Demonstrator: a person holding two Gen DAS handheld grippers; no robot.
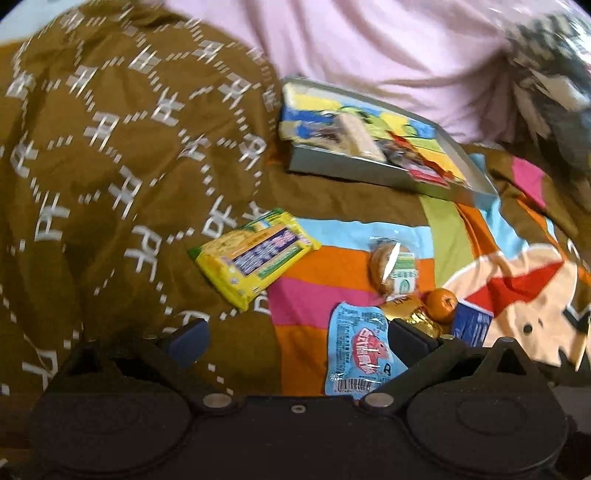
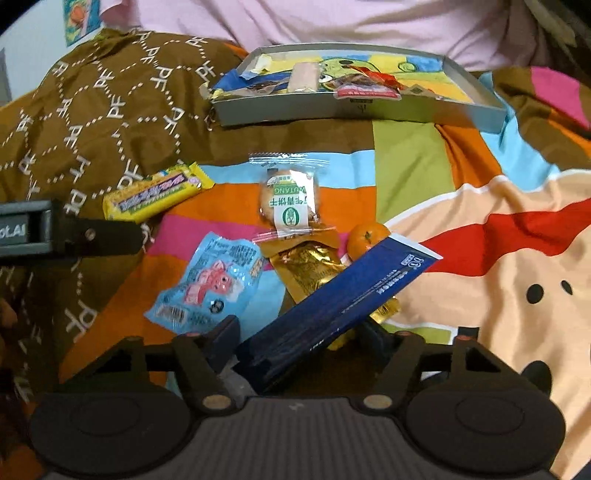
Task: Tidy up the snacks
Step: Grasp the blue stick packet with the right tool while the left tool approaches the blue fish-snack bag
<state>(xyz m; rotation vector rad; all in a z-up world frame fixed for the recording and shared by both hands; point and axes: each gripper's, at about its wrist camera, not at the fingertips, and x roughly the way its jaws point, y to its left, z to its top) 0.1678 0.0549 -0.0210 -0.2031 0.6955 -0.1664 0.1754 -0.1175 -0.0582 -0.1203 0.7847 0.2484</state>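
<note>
Across the bed (image 2: 498,295), on a brown quilt printed with white letters and a bright cartoon panel, the snacks lie in a loose cluster below a shallow grey box (image 2: 369,110). That box sits at the far side, near the pink sheet (image 2: 332,22), and already holds several small wrapped items on its colourful floor.

Nearer, the right tool (image 2: 299,339) has a long dark blue box (image 2: 332,299) between its fingers; the box rises at a slant from the jaws toward the upper right, its white-edged end beside a small orange fruit (image 2: 365,236). The fingers stand on either side of the box's near end, though whether the pads actually press it I cannot tell. Under the blue box lies a gold foil packet (image 2: 306,266), and just above that a clear-wrapped round biscuit (image 2: 288,199). A light blue packet (image 2: 210,284) with a pink figure lies to the left of the gold one, and a yellow packet (image 2: 155,195) lies farther left, half on the brown part of the quilt.

The left tool (image 1: 295,339) is spread wide with nothing between its fingers, hovering over the quilt with the light blue packet (image 1: 356,354) just beside its right finger. Its body also shows at the left edge of the right wrist view.
</note>
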